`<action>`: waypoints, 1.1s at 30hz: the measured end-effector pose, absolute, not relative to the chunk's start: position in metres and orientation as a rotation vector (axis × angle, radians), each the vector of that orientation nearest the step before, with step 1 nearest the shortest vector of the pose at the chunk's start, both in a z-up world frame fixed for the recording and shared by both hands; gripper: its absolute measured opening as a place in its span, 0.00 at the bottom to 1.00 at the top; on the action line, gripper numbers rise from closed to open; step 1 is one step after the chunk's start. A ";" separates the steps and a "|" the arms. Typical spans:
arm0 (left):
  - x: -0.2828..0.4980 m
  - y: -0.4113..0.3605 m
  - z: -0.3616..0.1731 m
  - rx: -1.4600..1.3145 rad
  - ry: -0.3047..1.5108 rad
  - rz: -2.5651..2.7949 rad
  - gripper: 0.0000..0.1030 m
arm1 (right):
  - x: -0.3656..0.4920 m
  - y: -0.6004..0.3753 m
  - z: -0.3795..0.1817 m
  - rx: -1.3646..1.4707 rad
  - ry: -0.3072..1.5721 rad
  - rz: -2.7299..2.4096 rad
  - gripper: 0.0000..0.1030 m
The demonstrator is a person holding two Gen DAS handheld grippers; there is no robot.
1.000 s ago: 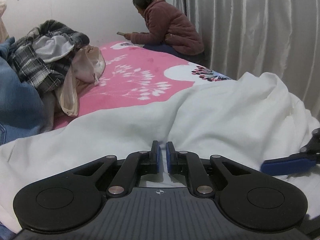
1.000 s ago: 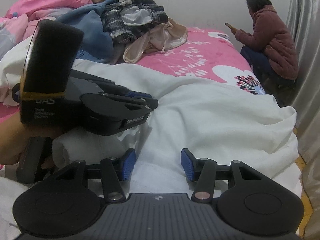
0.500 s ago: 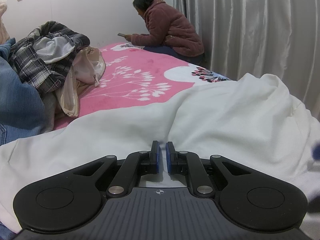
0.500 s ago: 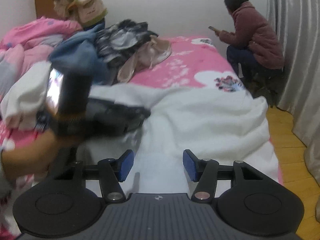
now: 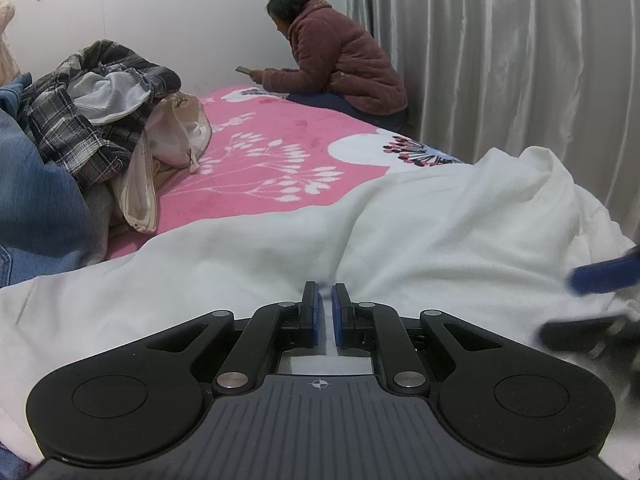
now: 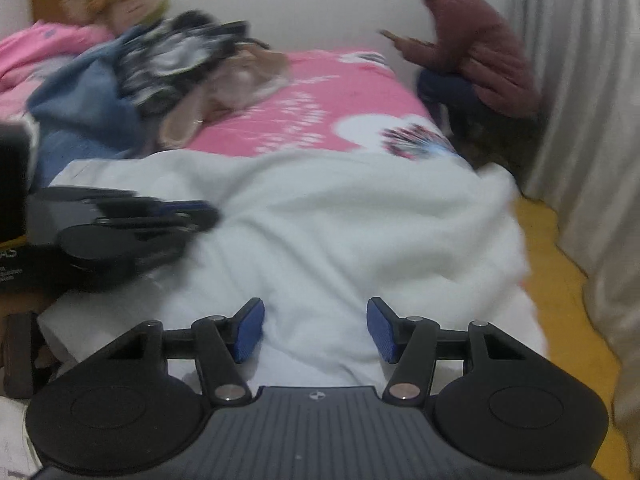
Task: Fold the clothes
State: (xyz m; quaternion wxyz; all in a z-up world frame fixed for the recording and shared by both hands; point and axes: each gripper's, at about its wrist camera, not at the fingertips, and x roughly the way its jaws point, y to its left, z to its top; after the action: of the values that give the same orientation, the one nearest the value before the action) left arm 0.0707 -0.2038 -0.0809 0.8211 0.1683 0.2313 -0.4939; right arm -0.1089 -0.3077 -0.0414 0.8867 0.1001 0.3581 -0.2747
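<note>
Right gripper [image 6: 315, 330] shifted (jaws apart) — white garment [image 6: 340, 240] beneath.

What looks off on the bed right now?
The white garment is rumpled and slumps over the bed's edge, not laid flat. Unfolded clothes are heaped at the far left. The right wrist view is motion-blurred. Nothing looks spilled or damaged.

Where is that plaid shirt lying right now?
In the left wrist view the plaid shirt tops the clothes pile at far left on the pink blanket, between blue jeans and a cream jacket.
</note>
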 end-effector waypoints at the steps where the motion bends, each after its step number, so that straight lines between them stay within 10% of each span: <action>1: 0.070 -0.204 -0.081 0.363 0.489 -1.049 0.10 | -0.118 -0.312 -0.042 0.202 0.750 -0.595 0.57; 27: 0.014 -0.278 -0.008 0.918 0.393 -0.951 0.31 | -0.277 -0.332 -0.030 0.639 0.745 -0.665 0.66; 33: 0.006 -0.337 0.030 0.693 0.750 -1.076 0.43 | -0.284 -0.335 -0.040 0.716 0.739 -0.639 0.72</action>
State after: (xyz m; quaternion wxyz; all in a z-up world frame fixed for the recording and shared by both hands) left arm 0.0059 -0.3366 0.0299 0.7374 0.3157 0.3415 -0.4898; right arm -0.2843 -0.3349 -0.0402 0.8220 0.3367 0.3475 -0.3003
